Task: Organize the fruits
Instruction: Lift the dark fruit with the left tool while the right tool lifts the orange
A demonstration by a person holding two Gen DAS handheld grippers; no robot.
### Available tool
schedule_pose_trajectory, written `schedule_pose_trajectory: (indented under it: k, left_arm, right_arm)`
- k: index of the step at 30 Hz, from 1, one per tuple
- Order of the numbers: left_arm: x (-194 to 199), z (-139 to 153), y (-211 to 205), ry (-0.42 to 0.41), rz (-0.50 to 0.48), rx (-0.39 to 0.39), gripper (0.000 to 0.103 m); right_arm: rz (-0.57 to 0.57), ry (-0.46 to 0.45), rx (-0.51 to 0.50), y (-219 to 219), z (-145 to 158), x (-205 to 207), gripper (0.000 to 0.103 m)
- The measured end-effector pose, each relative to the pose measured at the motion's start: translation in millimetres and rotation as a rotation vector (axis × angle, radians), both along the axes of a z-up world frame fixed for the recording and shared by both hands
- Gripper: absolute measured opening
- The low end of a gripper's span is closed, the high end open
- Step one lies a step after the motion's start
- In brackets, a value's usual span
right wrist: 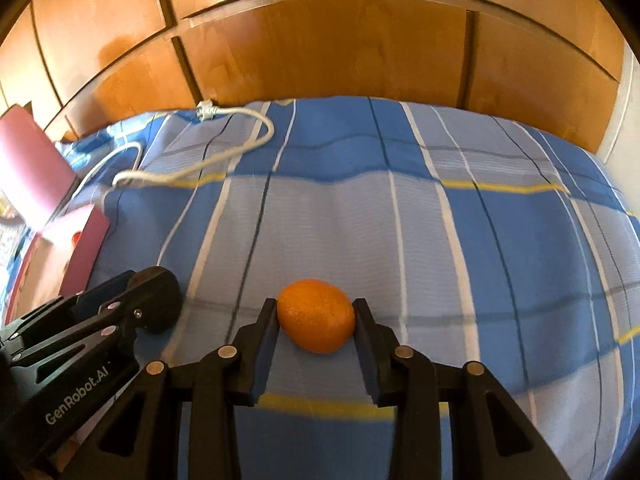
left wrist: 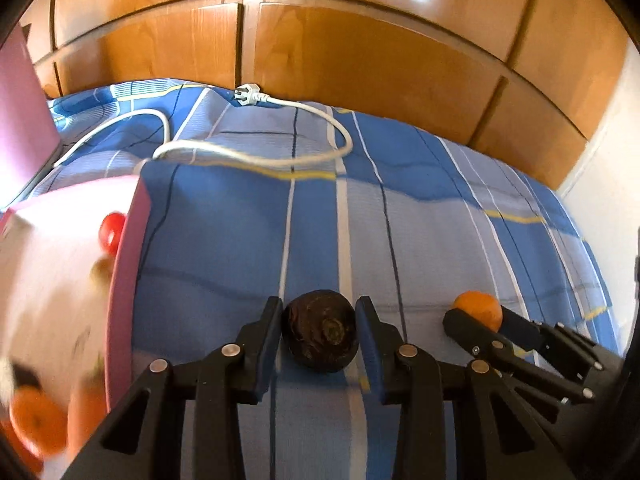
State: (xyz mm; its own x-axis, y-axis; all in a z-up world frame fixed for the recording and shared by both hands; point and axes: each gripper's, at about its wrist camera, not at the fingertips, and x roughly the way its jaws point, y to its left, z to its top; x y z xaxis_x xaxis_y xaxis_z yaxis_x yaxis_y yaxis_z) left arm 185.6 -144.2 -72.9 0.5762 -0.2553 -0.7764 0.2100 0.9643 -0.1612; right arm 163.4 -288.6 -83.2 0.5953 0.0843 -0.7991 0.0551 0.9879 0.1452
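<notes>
My left gripper [left wrist: 319,312] is shut on a dark brown round fruit [left wrist: 320,334], just above the blue striped bedsheet [left wrist: 420,232]. My right gripper [right wrist: 316,308] is shut on an orange [right wrist: 316,315]; it also shows in the left wrist view [left wrist: 478,312], to the right of the dark fruit. A pink box [left wrist: 124,280] at the left holds a red fruit [left wrist: 111,230] and oranges [left wrist: 38,420]. In the right wrist view the left gripper [right wrist: 160,300] is at the lower left, and the dark fruit it holds is hidden.
A white power cable with plug [left wrist: 248,94] loops across the far part of the bed. Wooden wardrobe doors [left wrist: 360,60] stand behind the bed. The pink box lid [left wrist: 20,112] stands up at the far left.
</notes>
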Motion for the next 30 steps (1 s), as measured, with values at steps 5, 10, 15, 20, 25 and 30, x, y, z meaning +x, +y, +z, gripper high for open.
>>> schedule_pose_trajectory:
  k: [5, 10, 15, 20, 25, 30]
  left_arm:
    - [-44, 1, 2, -0.018, -0.027, 0.003, 0.038]
    - [-84, -1, 5, -0.051, -0.056, -0.004, 0.038]
    - [-112, -4, 6, -0.092, -0.077, 0.007, 0.039]
    - [-118, -13, 9, -0.060, -0.092, 0.015, 0.037]
    - [-117, -14, 12, -0.071, -0.079, 0.008, 0.033]
    - [-115, -16, 16, -0.071, -0.104, -0.011, 0.032]
  right_arm:
    - [0.020, 0.021, -0.010, 4, -1, -40, 0.037]
    - [0.034, 0.026, 0.018, 8, -3, -72, 0.037]
    - [0.042, -0.020, -0.001, 14, -6, -102, 0.037]
    - [0.022, -0.069, -0.055, 21, -9, -111, 0.037]
    - [0.012, -0.100, -0.049, 20, -10, -115, 0.037]
    - [0.012, -0.111, -0.058, 22, -12, -115, 0.037]
